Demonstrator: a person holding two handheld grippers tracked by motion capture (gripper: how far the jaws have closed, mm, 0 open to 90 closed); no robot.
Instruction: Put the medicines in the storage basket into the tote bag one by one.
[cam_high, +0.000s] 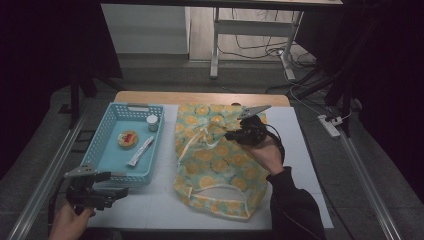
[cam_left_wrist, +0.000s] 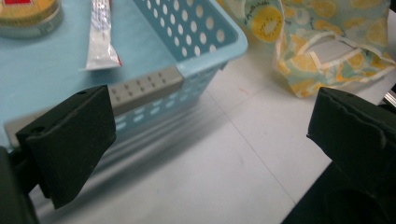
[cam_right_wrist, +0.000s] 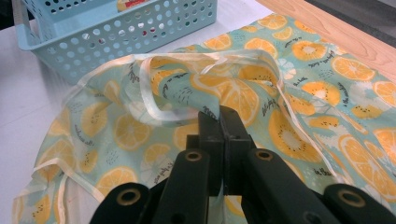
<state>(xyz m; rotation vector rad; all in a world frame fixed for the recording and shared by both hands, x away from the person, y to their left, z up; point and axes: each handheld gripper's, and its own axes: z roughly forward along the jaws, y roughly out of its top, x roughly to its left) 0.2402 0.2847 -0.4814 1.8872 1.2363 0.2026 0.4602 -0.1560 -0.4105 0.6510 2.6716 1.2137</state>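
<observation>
On the table — right gripper (cam_right_wrist: 219, 116) clamping orange-print cloth (cam_right_wrist: 289, 135).

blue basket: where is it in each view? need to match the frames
High view: the blue basket sits left of centre on the white table top, left of the fruit-print bag.
Left gripper view: its near corner fills the upper left, above the open jaws.
Right gripper view: its perforated side wall runs along the top left, beyond the bag.
Shared landmark: the fruit-print bag, beside the basket in all three views.
</observation>
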